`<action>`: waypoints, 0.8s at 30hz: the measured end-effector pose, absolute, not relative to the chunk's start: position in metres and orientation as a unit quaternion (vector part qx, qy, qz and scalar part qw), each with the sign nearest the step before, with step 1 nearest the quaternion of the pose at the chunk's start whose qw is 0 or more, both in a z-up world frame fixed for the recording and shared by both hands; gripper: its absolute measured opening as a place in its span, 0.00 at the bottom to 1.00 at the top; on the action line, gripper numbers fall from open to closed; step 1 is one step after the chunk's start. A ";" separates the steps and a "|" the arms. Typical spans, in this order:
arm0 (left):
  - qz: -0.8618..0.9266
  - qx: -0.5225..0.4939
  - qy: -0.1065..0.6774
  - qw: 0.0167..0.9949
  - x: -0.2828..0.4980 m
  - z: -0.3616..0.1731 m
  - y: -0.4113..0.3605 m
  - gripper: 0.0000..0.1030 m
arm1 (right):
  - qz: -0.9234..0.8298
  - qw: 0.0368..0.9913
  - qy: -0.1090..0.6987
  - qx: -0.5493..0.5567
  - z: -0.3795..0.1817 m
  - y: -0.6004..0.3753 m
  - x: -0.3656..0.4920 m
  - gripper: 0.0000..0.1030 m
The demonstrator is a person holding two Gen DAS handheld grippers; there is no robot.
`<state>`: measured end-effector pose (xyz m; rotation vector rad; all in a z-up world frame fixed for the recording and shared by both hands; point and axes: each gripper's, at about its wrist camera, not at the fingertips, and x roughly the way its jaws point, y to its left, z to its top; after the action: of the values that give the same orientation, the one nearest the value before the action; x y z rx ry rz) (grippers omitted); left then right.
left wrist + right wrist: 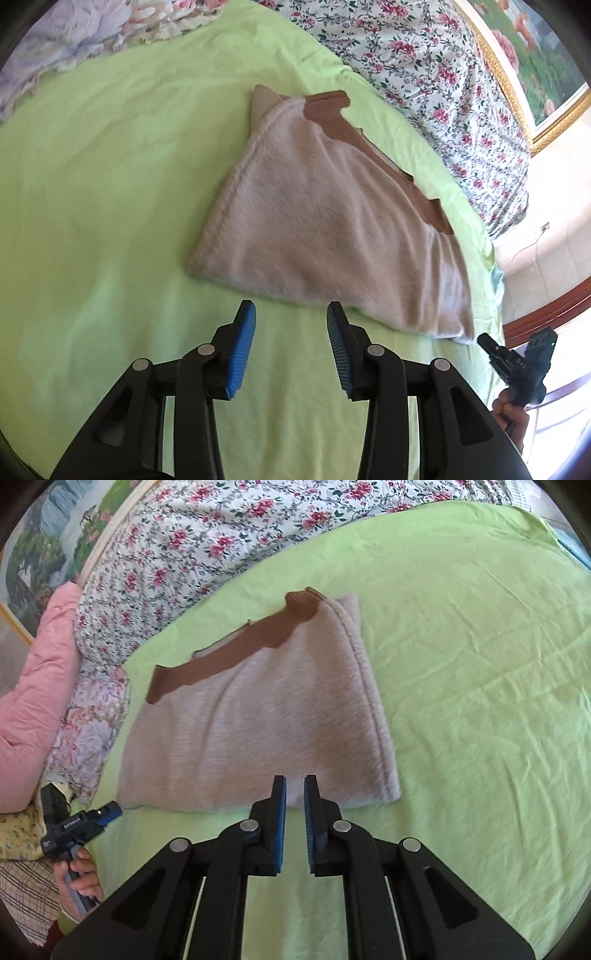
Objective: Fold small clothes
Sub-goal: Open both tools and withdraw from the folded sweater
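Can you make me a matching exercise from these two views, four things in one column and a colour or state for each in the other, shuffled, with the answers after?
Column one:
1. left tongs
2. right tongs
3. folded garment
4. bed sheet

Column two:
A. light green, lightly wrinkled
B. pale pinkish, fuzzy, brown cloth showing along its far edge
C. jaws wide apart, holding nothing
D. jaws close together with a narrow gap, holding nothing

Pairs: 1-C, 2-D, 3-B, 4-A
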<state>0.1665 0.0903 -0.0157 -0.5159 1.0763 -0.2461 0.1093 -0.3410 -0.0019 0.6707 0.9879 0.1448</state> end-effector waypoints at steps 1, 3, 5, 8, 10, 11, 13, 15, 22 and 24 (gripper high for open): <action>-0.116 -0.245 0.506 0.819 0.164 -0.016 0.088 0.40 | 0.069 0.824 0.465 0.317 -0.001 -0.339 0.107 0.10; -0.117 -0.255 0.507 0.815 0.160 -0.018 0.082 0.41 | 0.073 0.823 0.463 0.320 0.001 -0.334 0.104 0.10; -0.121 -0.265 0.509 0.810 0.157 -0.021 0.077 0.44 | 0.077 0.822 0.465 0.322 0.001 -0.331 0.101 0.11; -0.125 -0.273 0.511 0.806 0.154 -0.024 0.074 0.45 | 0.082 0.818 0.468 0.323 0.000 -0.325 0.096 0.11; -0.125 -0.285 0.513 0.800 0.153 -0.027 0.071 0.50 | 0.084 0.817 0.469 0.325 -0.001 -0.321 0.093 0.11; -0.125 -0.291 0.512 0.799 0.152 -0.028 0.070 0.51 | 0.086 0.816 0.471 0.325 -0.002 -0.319 0.091 0.11; -0.130 -0.312 0.509 0.792 0.153 -0.031 0.069 0.57 | 0.086 0.814 0.473 0.326 -0.004 -0.316 0.089 0.22; -0.130 -0.343 0.502 0.783 0.155 -0.036 0.071 0.61 | 0.087 0.816 0.469 0.326 -0.004 -0.312 0.086 0.40; -0.109 -0.420 0.471 0.768 0.173 -0.051 0.079 0.66 | 0.106 0.812 0.473 0.325 -0.006 -0.300 0.085 0.42; -0.098 -0.426 0.462 0.772 0.180 -0.051 0.081 0.66 | 0.110 0.811 0.474 0.325 -0.006 -0.298 0.085 0.42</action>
<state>0.1804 0.0811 -0.0515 -0.9233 1.0013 -0.2135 0.0851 -0.2983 -0.0061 0.6945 1.0117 0.2350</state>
